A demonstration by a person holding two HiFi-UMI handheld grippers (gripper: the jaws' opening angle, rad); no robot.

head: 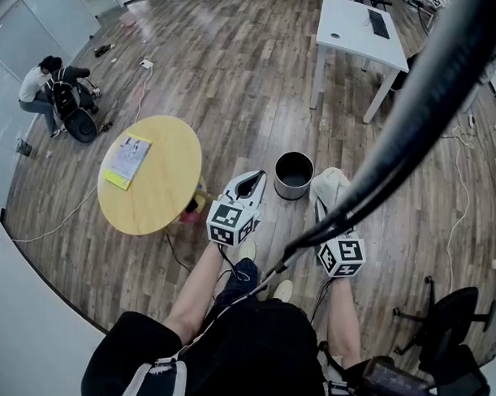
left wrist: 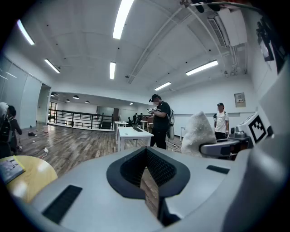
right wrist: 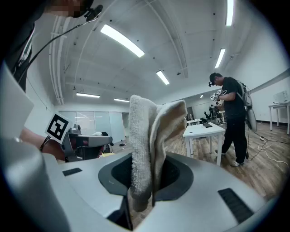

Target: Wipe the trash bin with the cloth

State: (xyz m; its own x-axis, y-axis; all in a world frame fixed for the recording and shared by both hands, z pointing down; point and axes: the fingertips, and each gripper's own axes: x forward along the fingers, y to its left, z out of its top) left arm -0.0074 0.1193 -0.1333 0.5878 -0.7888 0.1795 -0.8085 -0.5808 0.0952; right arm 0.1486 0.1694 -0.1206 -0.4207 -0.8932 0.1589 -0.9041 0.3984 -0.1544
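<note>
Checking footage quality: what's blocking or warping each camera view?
Head view: a blurred black cable crosses the right side, floorboards bow. Left gripper view: dark rounded corners, glaring ceiling strip lights. Right gripper view: the beige terry cloth covers the centre.

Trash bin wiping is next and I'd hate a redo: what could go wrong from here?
1. The cloth is pinched only at a bunched fold by the right gripper; dragging it over the rim may pull it free.
2. The trash bin stands loose on the floor while the left gripper holds nothing, so a firm wipe could slide or tip it.
</note>
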